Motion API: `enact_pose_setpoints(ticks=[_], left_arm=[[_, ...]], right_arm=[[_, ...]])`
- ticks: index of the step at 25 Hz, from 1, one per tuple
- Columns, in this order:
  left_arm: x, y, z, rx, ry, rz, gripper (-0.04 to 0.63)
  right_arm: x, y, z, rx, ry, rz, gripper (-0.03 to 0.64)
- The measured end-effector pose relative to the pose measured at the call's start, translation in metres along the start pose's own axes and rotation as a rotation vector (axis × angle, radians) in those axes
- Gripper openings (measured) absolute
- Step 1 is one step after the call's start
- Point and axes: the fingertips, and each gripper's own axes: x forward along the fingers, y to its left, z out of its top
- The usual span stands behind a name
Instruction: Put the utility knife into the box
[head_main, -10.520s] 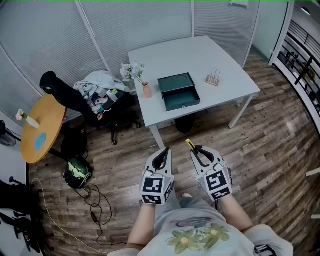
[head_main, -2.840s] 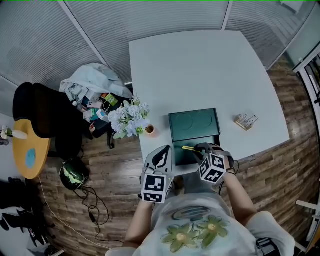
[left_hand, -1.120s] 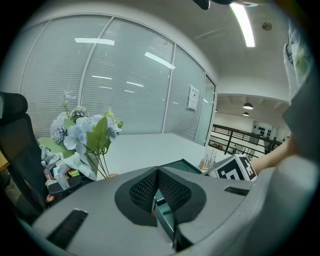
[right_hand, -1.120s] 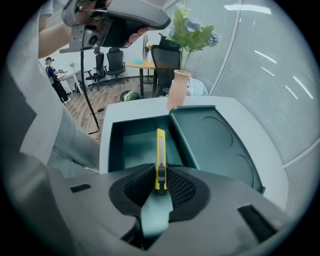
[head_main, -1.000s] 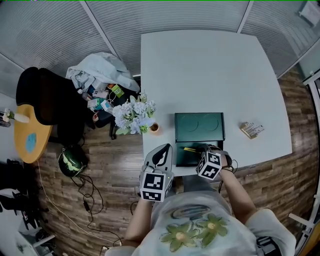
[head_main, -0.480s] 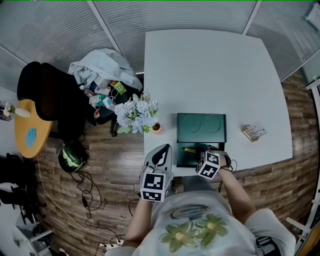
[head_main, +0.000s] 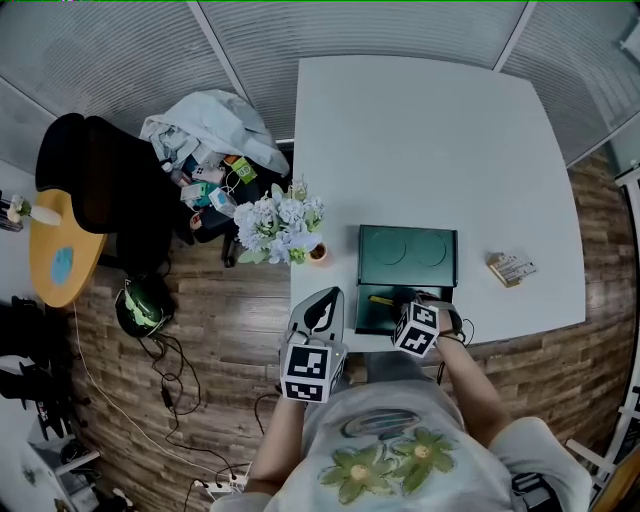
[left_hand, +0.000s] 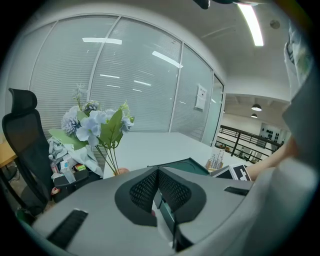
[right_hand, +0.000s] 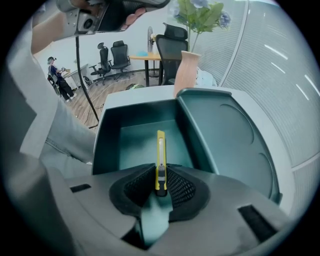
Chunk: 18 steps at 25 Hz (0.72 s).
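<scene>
Right gripper (head_main: 397, 302) is clamped on the utility knife (head_main: 381, 298) by its tail end. The yellow body sticks out ahead of the pads and points steeply down into the open tray of the box (head_main: 408, 262), which sits at the near edge of the white table (head_main: 430, 130). I can't tell whether the tip touches the tray floor. Left gripper (head_main: 321, 300) hangs off to the side over the floor with its jaws together and nothing in them. To do this step well, I'd sink the knife low and flatten it along the tray's length, keeping it off the side walls (right_hand: 107, 131) and the lid hinge. Only then ease the jaws apart, so it lies down rather than drops and bounces. The knife (right_hand: 160, 159) is a slim flat bar of hard, slick-looking yellow plastic with a paler slider strip and a dark end cap. The box is dark teal and smooth with rounded corners, its lid folded open flat behind and stamped with shallow circles. The gripper pads (right_hand: 181, 190) are black with a mesh texture.
</scene>
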Motion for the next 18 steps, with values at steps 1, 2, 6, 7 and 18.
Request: enact_pose_setpoints(ticks=[1,2,6,7,18], left_arm=[[-0.0003,0.001,-0.0008,-0.002,0.002,0.002,-0.002],[-0.0006,0.0019,-0.0017,-0.003,0.004,0.005,-0.002],[-0.0008,0.0042,-0.0021,-0.01,0.004,0.007,-0.002],[-0.0007,0.0047,-0.0024,-0.011,0.004,0.007,-0.002],[-0.0014,0.0084,-0.0045,-0.018,0.003,0.002,-0.002]], right_arm=[[0.0004,0.0,0.0002,-0.001,0.002,0.001,0.072],[0.0008,-0.0001,0.0003,-0.002,0.005,0.003,0.073],[0.0019,-0.0009,0.0008,-0.004,0.013,0.008,0.074],[0.0023,-0.0008,0.0009,-0.002,0.015,0.01,0.074],[0.0029,0.0001,0.0013,0.026,0.016,0.012,0.088]])
